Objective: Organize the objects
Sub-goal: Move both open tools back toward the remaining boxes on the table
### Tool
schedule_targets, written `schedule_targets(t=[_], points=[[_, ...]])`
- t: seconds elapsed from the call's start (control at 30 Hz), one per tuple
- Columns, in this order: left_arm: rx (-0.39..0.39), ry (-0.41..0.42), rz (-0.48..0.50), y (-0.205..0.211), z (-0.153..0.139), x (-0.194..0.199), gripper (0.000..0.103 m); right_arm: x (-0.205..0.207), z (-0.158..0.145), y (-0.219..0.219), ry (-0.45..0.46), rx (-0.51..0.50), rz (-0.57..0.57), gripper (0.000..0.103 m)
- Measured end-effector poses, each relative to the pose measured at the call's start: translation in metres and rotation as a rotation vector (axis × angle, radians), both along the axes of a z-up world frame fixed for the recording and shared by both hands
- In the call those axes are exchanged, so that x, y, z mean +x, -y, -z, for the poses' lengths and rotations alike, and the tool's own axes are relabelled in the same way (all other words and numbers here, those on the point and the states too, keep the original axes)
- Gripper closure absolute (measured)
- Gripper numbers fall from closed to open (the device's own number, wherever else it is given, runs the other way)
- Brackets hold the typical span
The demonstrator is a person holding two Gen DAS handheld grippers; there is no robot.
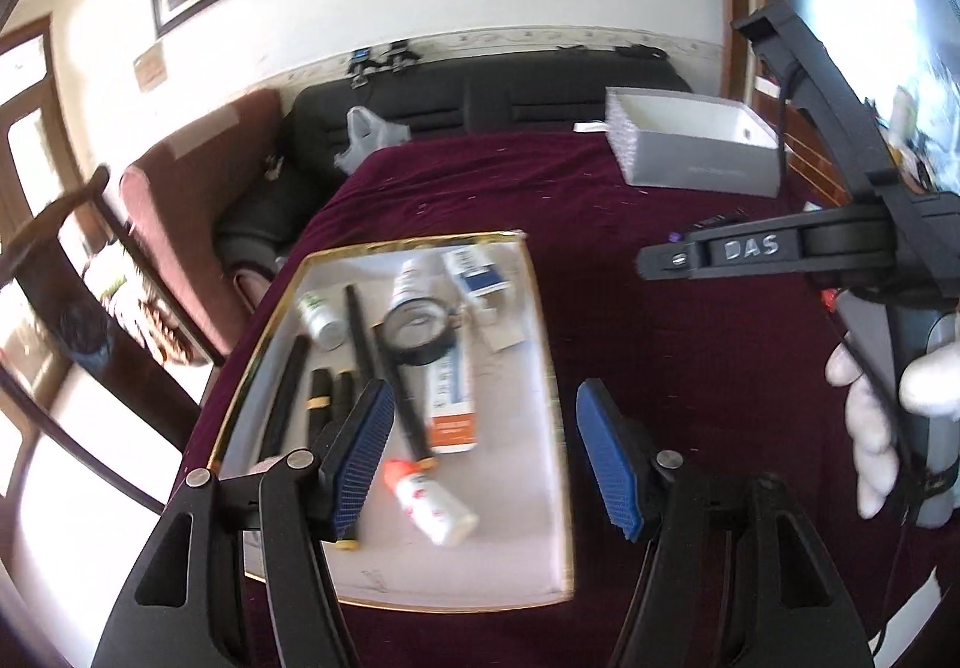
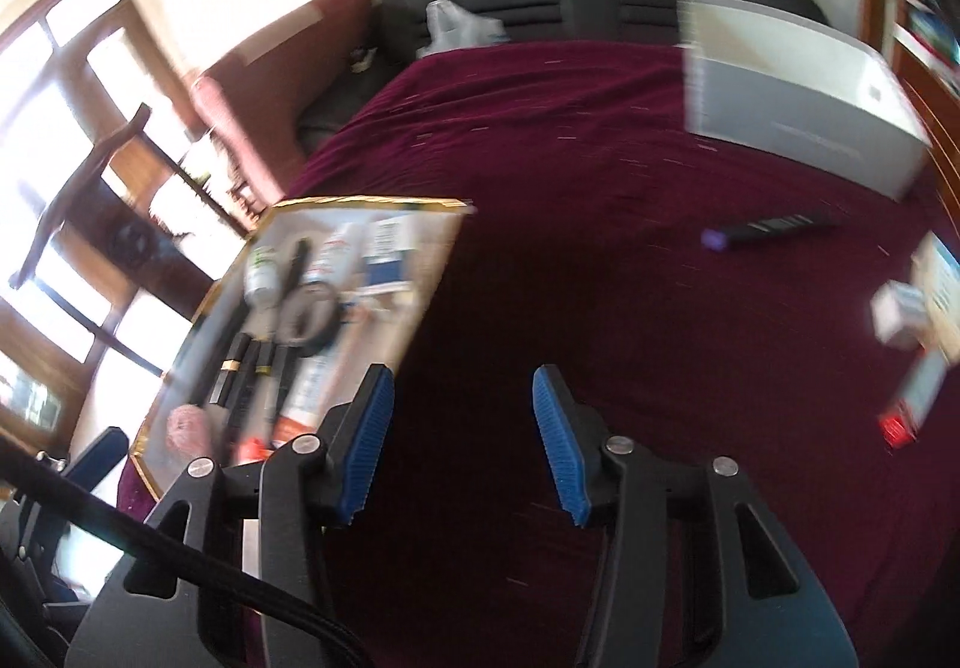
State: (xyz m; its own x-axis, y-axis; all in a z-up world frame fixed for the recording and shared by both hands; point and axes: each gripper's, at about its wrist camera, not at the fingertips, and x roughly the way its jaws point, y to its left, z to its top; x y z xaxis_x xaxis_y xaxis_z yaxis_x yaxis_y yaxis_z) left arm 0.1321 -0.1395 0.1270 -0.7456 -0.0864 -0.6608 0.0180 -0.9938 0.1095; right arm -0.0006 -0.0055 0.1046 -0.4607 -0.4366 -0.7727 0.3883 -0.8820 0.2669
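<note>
Blue-padded left gripper [image 1: 480, 458]: jaws apart, nothing between them, hanging above the near half of the tray [image 1: 555, 362].

Right gripper [image 2: 462, 443]: jaws likewise parted and empty, over bare maroon cloth [image 2: 600, 158] just right of the tray's right edge. A white-gloved hand [image 1: 870, 416] carries it, seen from the left wrist view.

Tray: gold-rimmed, pale-floored, lying on the cloth toward its left side. Contents already sorted:
- white bottle with red cap [image 1: 429, 500], near end of tray, long axis diagonal, cap toward the near-left corner;
- orange-and-white box [image 1: 450, 404], long axis running near-to-far along the tray;
- black tape roll [image 1: 417, 329], flat, resting partly on the box;
- thin black rod [image 1: 390, 374], long axis near-to-far, slightly slanted;
- small green-labelled bottle [image 1: 321, 317], lying down by the left rim.

Outstanding items, judged: black stick with purple tip [image 2: 762, 230], lying on the cloth toward its right edge, well apart from the tray; long axis roughly parallel to the cloth's far edge, purple tip pointing toward the tray. Small boxes [image 2: 900, 314] lie at the right edge, blurred.

Grey open box [image 1: 690, 146]: far-right corner of the cloth.

Handling note, judged: the right gripper is likely best for the stick. Approach from above, close the pads across its narrow width near mid-length so it stays level, then lay it parallel to the rod in the tray's free right strip.
</note>
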Motion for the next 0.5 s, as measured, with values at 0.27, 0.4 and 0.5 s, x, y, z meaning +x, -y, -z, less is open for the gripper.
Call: schedule_targets(t=[0.27, 0.4, 0.5], points=[[-0.09, 0.019, 0.116, -0.074, -0.001, -0.01, 0.045, -0.004, 0.003, -0.14, 0.017, -0.065, 0.221, 0.054], [-0.077, 0.069, 0.159, -0.096, 0.007, -0.022, 0.045, -0.003, 0.004, -0.213, 0.016, -0.11, 0.347, 0.054], [-0.054, 0.11, 0.179, -0.11, 0.016, -0.03, 0.045, -0.004, 0.004, -0.262, 0.003, -0.142, 0.444, 0.053]])
